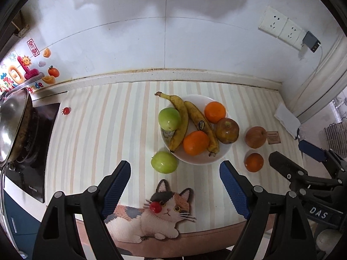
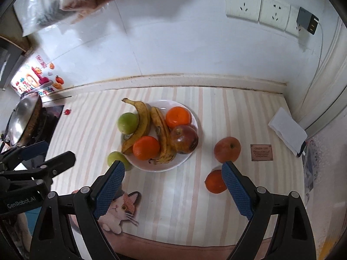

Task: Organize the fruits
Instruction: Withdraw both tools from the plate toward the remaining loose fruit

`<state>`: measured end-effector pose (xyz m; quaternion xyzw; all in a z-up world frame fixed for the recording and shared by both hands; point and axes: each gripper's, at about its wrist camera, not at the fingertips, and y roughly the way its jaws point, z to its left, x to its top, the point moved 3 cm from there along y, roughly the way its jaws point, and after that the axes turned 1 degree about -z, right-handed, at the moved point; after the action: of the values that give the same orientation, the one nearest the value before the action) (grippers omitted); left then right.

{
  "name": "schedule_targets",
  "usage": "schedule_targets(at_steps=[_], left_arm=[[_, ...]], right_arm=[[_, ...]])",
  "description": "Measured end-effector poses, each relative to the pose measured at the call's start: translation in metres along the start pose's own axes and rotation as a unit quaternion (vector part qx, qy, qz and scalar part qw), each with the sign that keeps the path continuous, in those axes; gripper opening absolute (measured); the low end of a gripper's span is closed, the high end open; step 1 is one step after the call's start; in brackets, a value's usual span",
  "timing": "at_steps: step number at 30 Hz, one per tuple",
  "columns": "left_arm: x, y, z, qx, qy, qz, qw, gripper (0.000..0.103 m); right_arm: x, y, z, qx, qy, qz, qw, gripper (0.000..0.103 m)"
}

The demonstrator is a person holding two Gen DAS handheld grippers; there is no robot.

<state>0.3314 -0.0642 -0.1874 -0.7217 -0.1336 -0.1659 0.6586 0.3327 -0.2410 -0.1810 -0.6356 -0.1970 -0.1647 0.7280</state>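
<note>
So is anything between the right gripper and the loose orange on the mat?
Nothing visible. The right gripper is open, and the loose orange lies on bare mat just beside its right finger, apart from the red apple behind.

Bright, even indoor light; soft shadows, wall glare, heavy fisheye warping, dark corners.

My right finger [image 2: 235, 186] covers part of the loose orange [image 2: 213, 182]. Wok [image 1: 13, 125] cut off at left edge; brown card [image 2: 261, 152] txt too small to read.
</note>
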Motion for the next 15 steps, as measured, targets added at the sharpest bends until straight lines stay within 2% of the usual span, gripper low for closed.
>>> schedule_targets(at_steps=[7, 9, 15], left_arm=[[-0.004, -0.002, 0.002, 0.002, -0.014, -0.005, 0.9999, 0.084], [-0.005, 0.005, 0.004, 0.011, -0.018, 0.000, 0.9998, 0.096], [-0.007, 0.043, 0.015, 0.025, -0.042, 0.026, 0.9985, 0.097]], right_arm=[[-0.010, -0.005, -0.014, 0.035, 0.046, 0.004, 0.998, 0.093], [-0.012, 0.003, -0.031, 0.038, 0.074, 0.014, 0.996, 0.093], [-0.017, 0.048, -0.101, 0.034, 0.172, 0.057, 0.983, 0.093]])
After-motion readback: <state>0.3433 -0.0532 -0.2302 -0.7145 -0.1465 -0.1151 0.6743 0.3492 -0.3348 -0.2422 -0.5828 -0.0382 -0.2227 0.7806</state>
